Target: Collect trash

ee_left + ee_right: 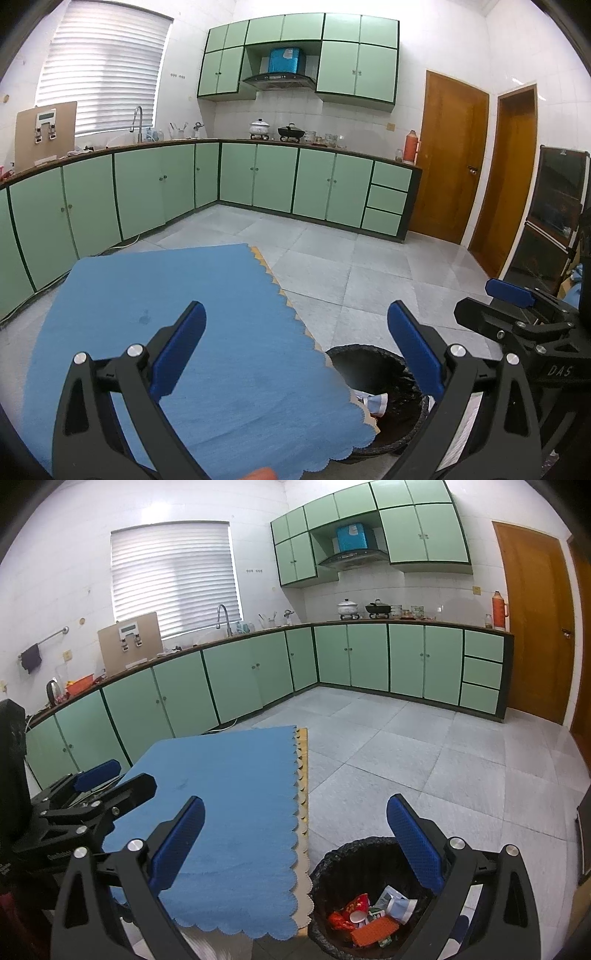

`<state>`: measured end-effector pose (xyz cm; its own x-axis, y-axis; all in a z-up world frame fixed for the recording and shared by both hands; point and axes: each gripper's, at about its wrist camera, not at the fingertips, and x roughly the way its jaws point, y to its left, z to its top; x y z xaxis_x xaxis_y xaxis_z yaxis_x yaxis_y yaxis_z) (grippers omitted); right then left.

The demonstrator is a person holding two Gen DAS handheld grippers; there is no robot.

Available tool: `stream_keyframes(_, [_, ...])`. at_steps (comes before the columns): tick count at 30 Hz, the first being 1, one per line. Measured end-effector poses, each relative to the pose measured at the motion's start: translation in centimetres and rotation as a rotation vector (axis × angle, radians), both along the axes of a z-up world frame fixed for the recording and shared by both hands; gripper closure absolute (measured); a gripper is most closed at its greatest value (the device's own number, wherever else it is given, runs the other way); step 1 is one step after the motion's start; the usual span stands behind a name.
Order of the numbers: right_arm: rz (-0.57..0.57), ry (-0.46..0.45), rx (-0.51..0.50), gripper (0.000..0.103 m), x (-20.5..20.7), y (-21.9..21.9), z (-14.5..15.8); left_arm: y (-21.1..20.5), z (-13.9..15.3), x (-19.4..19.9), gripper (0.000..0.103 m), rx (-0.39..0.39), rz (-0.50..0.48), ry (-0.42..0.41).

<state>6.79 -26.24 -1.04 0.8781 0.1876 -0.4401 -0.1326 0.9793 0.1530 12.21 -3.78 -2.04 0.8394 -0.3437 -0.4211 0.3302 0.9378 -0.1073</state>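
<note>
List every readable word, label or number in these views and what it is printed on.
"DAS": on the right gripper body, seen from the left wrist.
Print on the left gripper body: too blurred to read.
Wrappers in the trash bin: print too small to read.

Black woven waste basket (373, 369): near left part hidden behind the blue scalloped cloth (192, 332).
Trash inside: mostly hidden in the left view.
Far bench (406, 621) items: too small to tell.

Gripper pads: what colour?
Blue, on black fingers; the pads show their dotted texture best in the right wrist view.
</note>
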Motion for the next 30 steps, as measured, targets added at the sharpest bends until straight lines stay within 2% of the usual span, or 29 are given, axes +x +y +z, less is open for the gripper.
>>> stream_keyframes(30, [0.005, 0.001, 0.001, 0.006, -0.11, 0.33, -0.1, -0.04, 0.26, -0.66, 0.006, 0.015, 0.001, -0.007])
